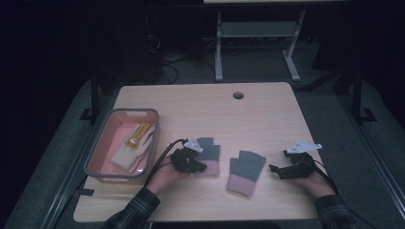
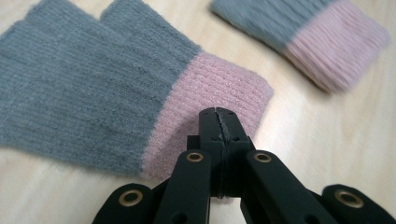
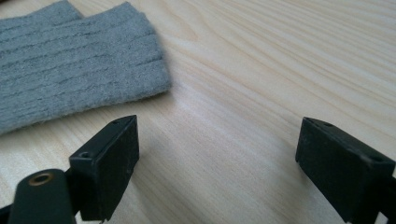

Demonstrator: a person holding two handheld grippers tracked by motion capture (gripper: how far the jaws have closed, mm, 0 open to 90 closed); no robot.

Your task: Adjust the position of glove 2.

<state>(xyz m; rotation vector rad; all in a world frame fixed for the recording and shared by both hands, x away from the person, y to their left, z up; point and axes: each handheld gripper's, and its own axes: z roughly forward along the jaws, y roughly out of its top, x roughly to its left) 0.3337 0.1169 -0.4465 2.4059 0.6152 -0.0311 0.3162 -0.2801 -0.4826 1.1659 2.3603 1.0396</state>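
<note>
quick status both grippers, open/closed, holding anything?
Left gripper: jaws shut together at the pink cuff of the left glove; whether fabric is pinched cannot be told.
Right gripper: open, holding nothing, over bare table beside the right glove.

Two gloves (image 1: 208, 156) (image 1: 245, 171) lie side by side on the table (image 1: 258, 114), right of the basin (image 1: 109, 168).
</note>
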